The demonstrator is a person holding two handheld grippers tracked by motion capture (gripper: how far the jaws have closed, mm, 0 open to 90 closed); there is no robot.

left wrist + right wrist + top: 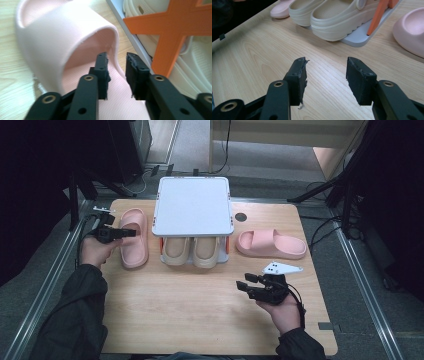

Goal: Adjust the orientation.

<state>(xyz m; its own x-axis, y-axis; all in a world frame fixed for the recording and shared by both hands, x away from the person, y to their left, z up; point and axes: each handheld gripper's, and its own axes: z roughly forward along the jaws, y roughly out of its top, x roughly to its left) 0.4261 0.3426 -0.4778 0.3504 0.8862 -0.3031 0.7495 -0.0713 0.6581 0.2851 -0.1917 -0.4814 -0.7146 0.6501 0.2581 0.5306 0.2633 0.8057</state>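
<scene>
A pink slipper [134,237] lies on the wooden table left of a small white-topped rack [194,205]. My left gripper [132,233] reaches over its strap from the left. In the left gripper view that gripper [116,58] is open, one jaw under the strap of the slipper [62,37], the other beside the strap's edge, pads not pressing. A second pink slipper [270,244] lies right of the rack. My right gripper [242,285] hovers open over bare wood near the front right, nothing between its fingers [299,72].
A pair of beige clogs [192,251] sits on the rack's lower shelf, heels toward me. Orange braces [172,25] hold the rack's top. A round cable hole [241,217] is in the table [200,315] behind the right slipper. Dark stands flank the table.
</scene>
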